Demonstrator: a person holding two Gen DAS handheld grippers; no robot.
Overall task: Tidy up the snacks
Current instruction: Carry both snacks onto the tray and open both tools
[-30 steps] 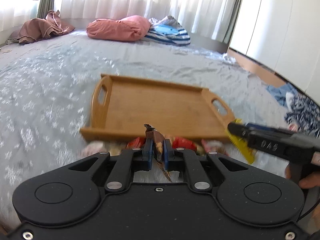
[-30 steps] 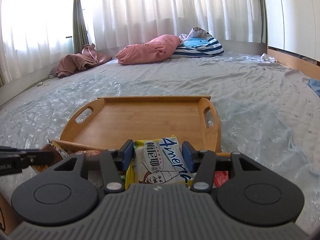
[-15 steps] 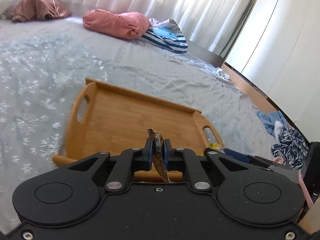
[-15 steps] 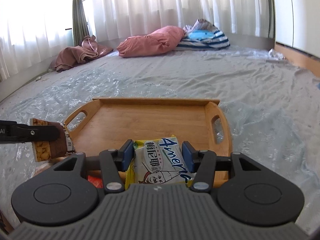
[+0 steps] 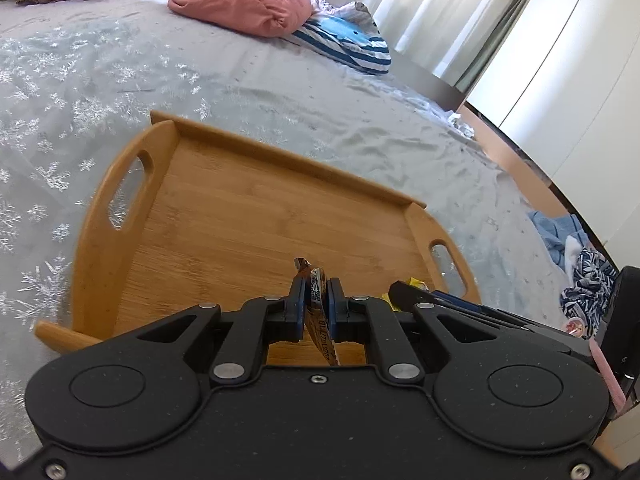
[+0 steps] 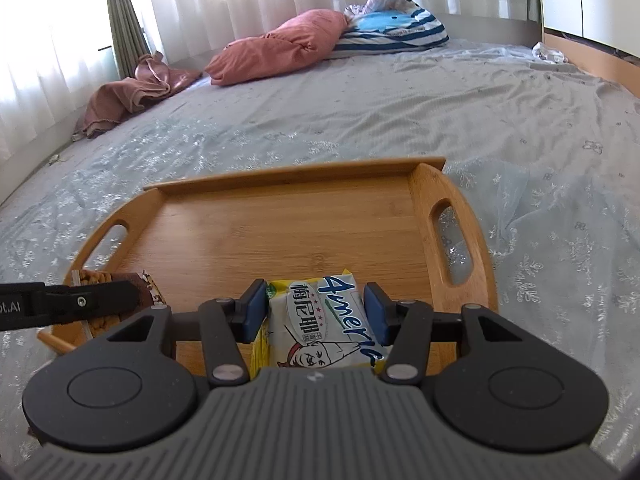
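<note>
A: What is the left gripper holding?
B: Its fingers pinch a thin brown snack bar over the near edge of the wooden tray on the bed.
A: And the right gripper?
B: Its fingers squeeze a yellow snack bag over the tray's near edge too.

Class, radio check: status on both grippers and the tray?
Left gripper shut on brown snack bar. Right gripper clamps yellow packet. Both over wooden tray; nothing blocking.

Left gripper clamped, right gripper half-spread, gripping.
</note>
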